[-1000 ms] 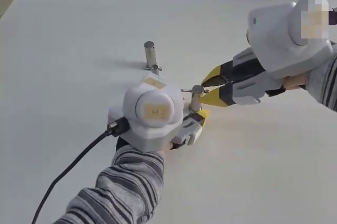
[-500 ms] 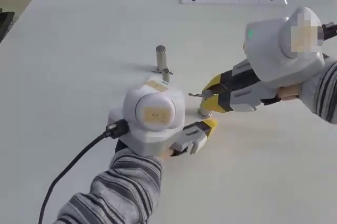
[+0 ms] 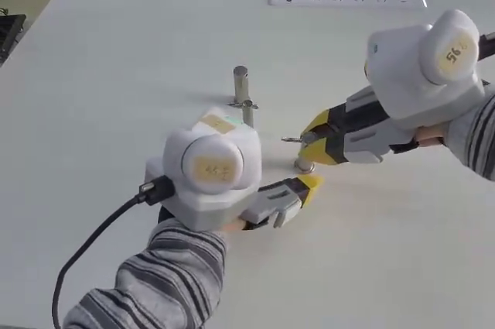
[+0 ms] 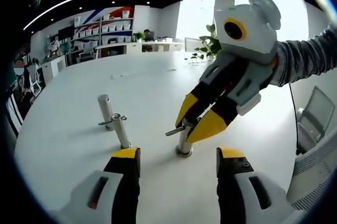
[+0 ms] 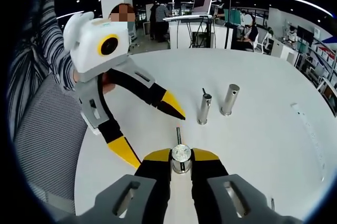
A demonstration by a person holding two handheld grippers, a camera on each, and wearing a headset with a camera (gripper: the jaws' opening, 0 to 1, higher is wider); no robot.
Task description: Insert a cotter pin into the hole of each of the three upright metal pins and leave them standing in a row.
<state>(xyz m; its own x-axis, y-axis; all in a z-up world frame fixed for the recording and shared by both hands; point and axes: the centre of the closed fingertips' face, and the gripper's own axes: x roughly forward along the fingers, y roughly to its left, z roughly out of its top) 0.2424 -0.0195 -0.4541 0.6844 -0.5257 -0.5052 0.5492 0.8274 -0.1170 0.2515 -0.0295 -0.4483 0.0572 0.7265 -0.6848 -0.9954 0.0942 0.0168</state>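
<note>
This insertion looks nearly done: a cotter pin (image 3: pixel 290 140) passes through the top of the nearest metal pin (image 4: pixel 184 142). The right gripper (image 3: pixel 313 141) is closed narrow there. It seems to clamp the pin's head, though it may pinch the cotter's loop instead.

The left gripper (image 4: pixel 178 153) is wide open beside the base and holds nothing. The nearest metal pin stands upright on the table (image 3: pixel 116 50), with its long axis vertical. The cotter pin lies horizontal, its tip pointing away from the right jaws.

The middle pin (image 3: pixel 247 112) carries its cotter, while the far pin (image 3: pixel 240 81) looks bare. The next move, I think, is a gentle release without tipping the pin.
</note>
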